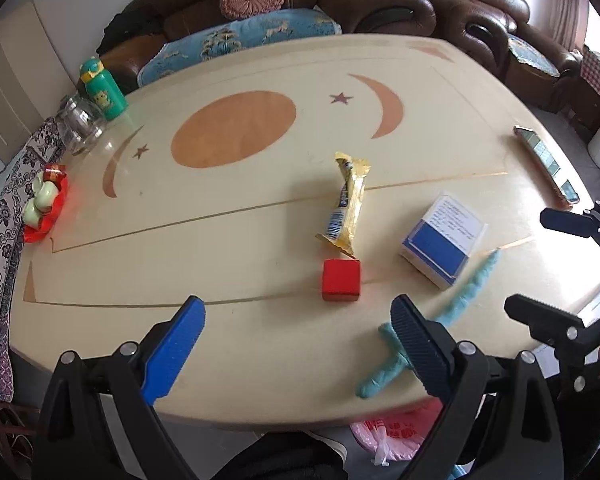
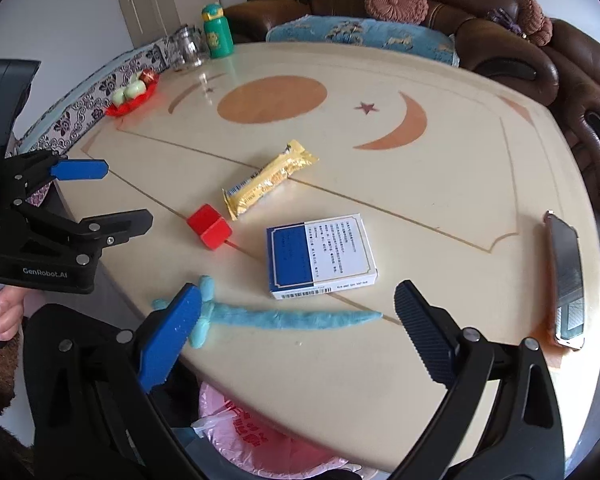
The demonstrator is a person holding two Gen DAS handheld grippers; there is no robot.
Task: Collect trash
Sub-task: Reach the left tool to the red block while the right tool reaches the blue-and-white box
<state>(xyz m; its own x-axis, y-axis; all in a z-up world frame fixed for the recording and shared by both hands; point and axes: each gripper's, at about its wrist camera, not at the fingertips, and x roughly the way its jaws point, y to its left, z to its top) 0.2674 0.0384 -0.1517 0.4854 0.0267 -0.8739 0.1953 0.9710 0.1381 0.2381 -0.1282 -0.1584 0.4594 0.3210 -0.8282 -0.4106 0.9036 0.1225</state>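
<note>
both grippers, left gripper (image 1: 296, 340) and right gripper (image 2: 296, 332), hang spread wide and empty over the near table (image 1: 236, 240) edge. the yellow wrapper (image 1: 348, 204) lies mid-table, just beyond the red cube (image 1: 341, 280). best approach: straddle the wrapper's narrow width, avoid the cube, then carry it to the pink bag (image 2: 256, 436) below the near edge.

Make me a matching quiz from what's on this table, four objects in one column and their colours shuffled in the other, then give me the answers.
Objects:
1. snack wrapper
2. cube
3. fuzzy toy sword
4. water bottle

Colours:
A. red
B. green with a yellow band
C. light blue
D. yellow and gold

Pairs: 1-D, 2-A, 3-C, 4-B
</note>
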